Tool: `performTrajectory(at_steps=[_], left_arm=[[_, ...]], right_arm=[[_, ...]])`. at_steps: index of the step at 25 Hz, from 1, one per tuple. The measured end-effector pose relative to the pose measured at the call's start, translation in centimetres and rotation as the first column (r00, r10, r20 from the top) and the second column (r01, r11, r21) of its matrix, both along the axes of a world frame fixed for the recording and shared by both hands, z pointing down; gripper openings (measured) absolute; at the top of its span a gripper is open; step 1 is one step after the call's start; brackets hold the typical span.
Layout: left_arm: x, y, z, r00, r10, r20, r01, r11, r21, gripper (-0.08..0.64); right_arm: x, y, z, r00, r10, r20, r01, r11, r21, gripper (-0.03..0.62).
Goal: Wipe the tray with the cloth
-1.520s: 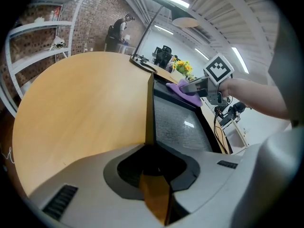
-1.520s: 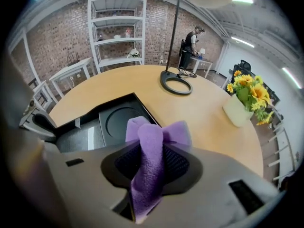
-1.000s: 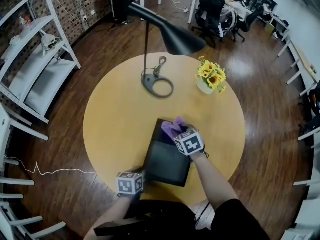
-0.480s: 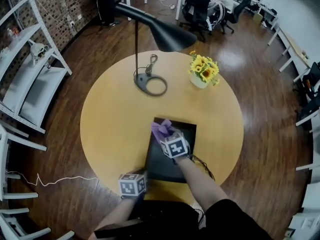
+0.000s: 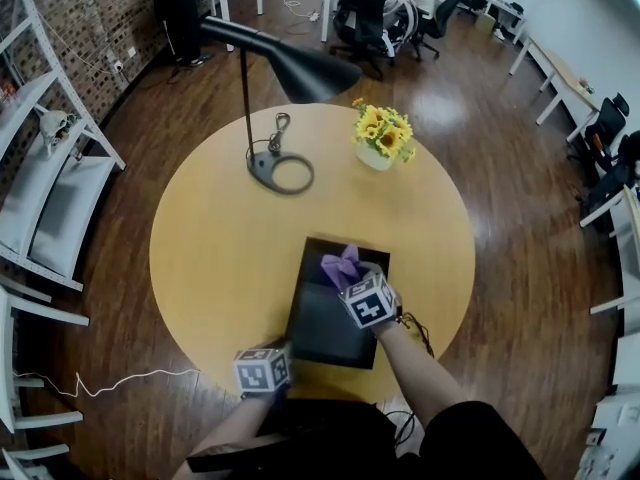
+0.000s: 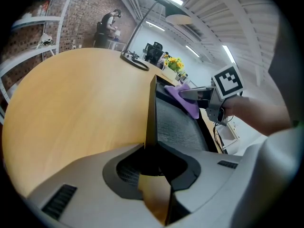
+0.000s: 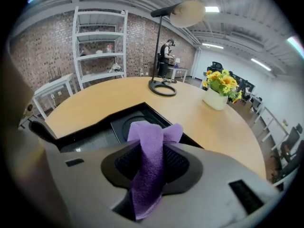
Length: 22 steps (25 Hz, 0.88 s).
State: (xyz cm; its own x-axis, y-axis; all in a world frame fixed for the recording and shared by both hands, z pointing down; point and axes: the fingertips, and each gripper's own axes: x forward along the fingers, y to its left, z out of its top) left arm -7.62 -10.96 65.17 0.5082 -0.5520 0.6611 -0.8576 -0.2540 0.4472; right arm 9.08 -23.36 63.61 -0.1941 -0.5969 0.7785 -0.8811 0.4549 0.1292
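- Round wooden table [image 5: 220, 258]: near edge cut off by person's torso [image 5: 330, 438] in head view.
- Black tray [image 5: 325, 333] lies on table's near side. Its near-left corner is hidden under the left gripper [image 6: 154, 172], whose jaws pinch that rim, nearly closed.
- Right forearm [image 5: 420, 373] reaches fwd, angled down. The right gripper [image 7: 151, 175] is over tray's far end, jaws clamped on purple cloth [image 7: 152, 141].
- Cloth's lower end hidden betw. jaws; can't tell if it touches tray.

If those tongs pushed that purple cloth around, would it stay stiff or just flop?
Probably floppy: the cloth bunches and folds where the right tongs pinch it. It looks light and fleecy, so it would likely drag on the tray rather than slip.
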Motion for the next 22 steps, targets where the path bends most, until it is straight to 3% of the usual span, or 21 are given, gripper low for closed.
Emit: performTrajectory(at_steps=[6, 9, 13, 17, 19, 22], left_arm=[[0.0, 0.0, 0.0, 1.0, -0.003, -0.01, 0.003, 1.0, -0.004, 0.072], [-0.2, 0.0, 0.2, 1.0, -0.017, -0.012, 0.017, 1.0, -0.011, 0.074], [-0.2, 0.3, 0.0, 0.999, -0.032, -0.008, 0.032, 0.999, -0.032, 0.074], [2.1, 2.7, 0.5, 0.997, 0.058, -0.055, -0.064, 0.991, -0.115, 0.077], [3.0, 3.9, 0.7, 0.991, 0.085, -0.102, -0.099, 0.985, -0.139, 0.089], [2.8, 4.3, 0.6, 0.988, 0.058, -0.141, -0.076, 0.989, -0.13, 0.097]], right_arm=[[4.9, 2.6, 0.2, 0.995, 0.055, -0.084, -0.053, 0.998, 0.03, 0.115], [5.5, 2.8, 0.4, 0.994, 0.102, -0.041, -0.101, 0.994, 0.033, 0.115], [5.5, 2.6, 0.0, 0.995, 0.097, -0.027, -0.095, 0.994, 0.054, 0.115], [5.9, 2.7, -0.5, 0.995, 0.086, -0.044, -0.083, 0.994, 0.064, 0.114], [4.0, 2.7, -2.0, 0.999, 0.04, 0.011, -0.04, 0.994, 0.101, 0.114], [-2.8, 4.1, -3.2, 0.979, -0.096, 0.18, 0.073, 0.989, 0.128, 0.114]])
